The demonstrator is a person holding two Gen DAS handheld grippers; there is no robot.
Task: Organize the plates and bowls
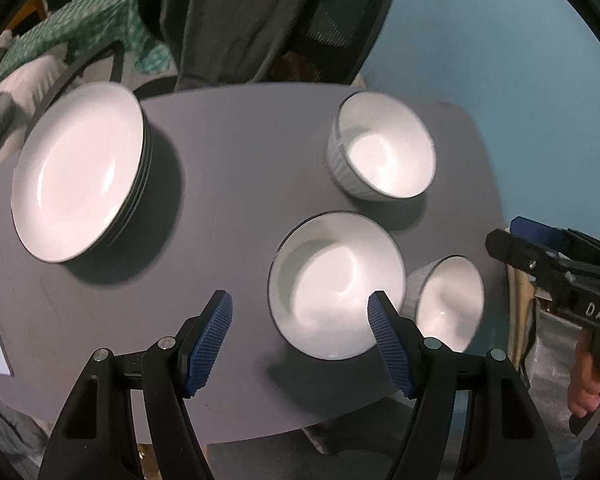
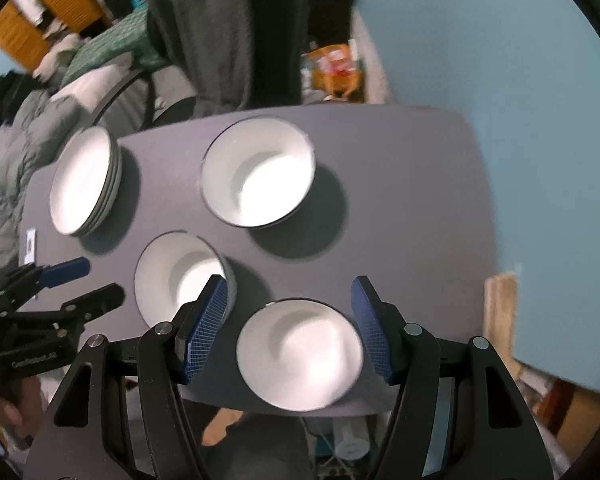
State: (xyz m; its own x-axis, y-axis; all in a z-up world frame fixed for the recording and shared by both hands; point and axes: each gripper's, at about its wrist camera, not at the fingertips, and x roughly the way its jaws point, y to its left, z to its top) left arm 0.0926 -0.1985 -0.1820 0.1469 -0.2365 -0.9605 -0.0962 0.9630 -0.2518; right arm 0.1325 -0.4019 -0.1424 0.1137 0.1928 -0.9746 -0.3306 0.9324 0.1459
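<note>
Left gripper point(image 1: 300, 316): blue ribbed pads apart, empty. Ahead-left of it, stack of white dark-rimmed ceramic plates point(image 1: 80, 172); under its right pad, wide white glazed bowl point(image 1: 336, 284). Right gripper point(image 2: 288, 316): pads apart, straddling the small white ribbed bowl point(image 2: 300, 354) without contact. All sit on the grey tabletop point(image 1: 236, 152). Judged rigid, slick, chippable; pinch across a rim wall.

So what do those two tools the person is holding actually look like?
Both are alike: the left tool and the right tool each have two black plastic fingers with silver pivot screws and ribbed blue pads. Seen from the side, each has a black pistol-style handle with white lettering. No cables or sleeves show.
</note>
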